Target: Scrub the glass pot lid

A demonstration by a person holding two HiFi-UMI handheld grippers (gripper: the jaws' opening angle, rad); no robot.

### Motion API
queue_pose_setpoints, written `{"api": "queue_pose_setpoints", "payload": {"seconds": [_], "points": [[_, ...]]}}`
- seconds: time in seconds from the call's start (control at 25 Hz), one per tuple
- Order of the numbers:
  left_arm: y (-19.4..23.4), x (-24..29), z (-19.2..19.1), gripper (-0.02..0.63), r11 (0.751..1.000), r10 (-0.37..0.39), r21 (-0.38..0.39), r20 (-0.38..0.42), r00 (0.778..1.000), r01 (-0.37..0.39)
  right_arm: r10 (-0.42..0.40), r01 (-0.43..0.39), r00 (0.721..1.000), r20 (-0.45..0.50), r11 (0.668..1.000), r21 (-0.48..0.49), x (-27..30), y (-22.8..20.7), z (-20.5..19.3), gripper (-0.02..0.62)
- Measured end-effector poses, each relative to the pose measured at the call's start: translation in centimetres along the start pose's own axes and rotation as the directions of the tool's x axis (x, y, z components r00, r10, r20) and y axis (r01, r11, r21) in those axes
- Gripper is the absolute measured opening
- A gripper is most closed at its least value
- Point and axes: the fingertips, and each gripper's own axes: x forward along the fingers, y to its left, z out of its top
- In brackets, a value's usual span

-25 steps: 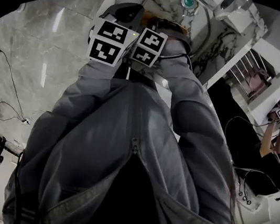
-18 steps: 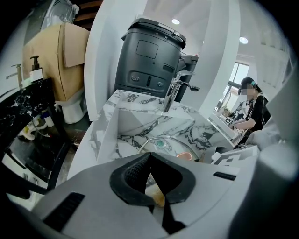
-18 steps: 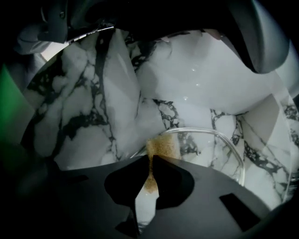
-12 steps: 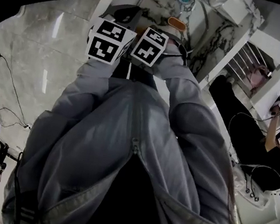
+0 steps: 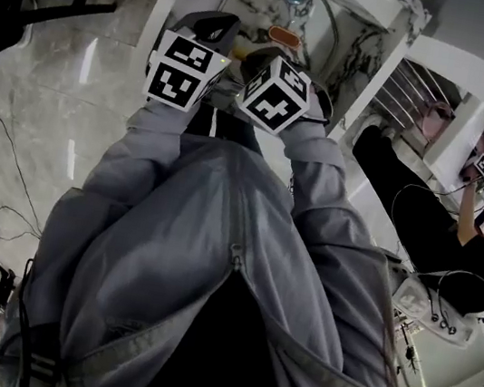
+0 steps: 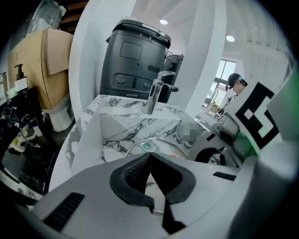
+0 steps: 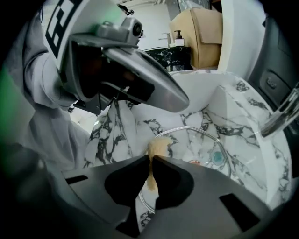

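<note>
M: Moved since a second ago: our right marker cube point(image 5: 278, 98) has swung outward and turned, so the two cubes no longer sit flush. Our left marker cube point(image 5: 184, 73) barely shifted.

K: Fingers?

M: On the right gripper point(image 7: 150, 161) we see them clamped on a tan sponge point(image 7: 159, 147), which sticks out past the tips. On the left gripper point(image 6: 148, 156) the tips are pressed together, with nothing between them that we can see.

K: And the glass pot lid point(image 7: 198, 147)?

M: It's in the marble sink point(image 7: 243, 107), below the faucet point(image 6: 154, 95), with a teal knob point(image 7: 217, 156) at its centre. Both grippers hover over it. The sponge is near the rim; we can't tell if it's touching. There's a small orange item point(image 5: 284, 35) beside the knob that we can't identify.
</note>
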Motion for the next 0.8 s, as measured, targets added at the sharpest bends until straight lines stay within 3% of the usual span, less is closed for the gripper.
{"api": "queue_pose_setpoints", "payload": {"seconds": [0.2,0.48,0.68,0.8], "points": [[-1.4,1.1,1.7,0.015,0.999,-0.022,0.029,0.013,1.0,0.021,-0.101,0.099,0.994,0.038,0.994,0.054,-3.6,-3.4,-1.3,0.046],[-2.0,3.7,2.9,0.015,0.998,-0.051,0.04,0.004,0.999,0.05,-0.264,0.259,0.963,0.047,0.962,0.088,-4.9,-12.1,-2.5,0.046],[-1.2,5.7,3.2,0.015,0.998,-0.057,0.025,-0.017,0.998,0.058,-0.324,0.324,0.946,-0.013,0.946,-0.026,-2.1,-17.7,-3.4,0.046],[-0.8,6.3,3.2,0.015,0.998,-0.057,0.014,-0.031,0.998,0.058,-0.325,0.319,0.944,-0.049,0.941,-0.111,0.2,-19.5,-3.9,0.046]]}}
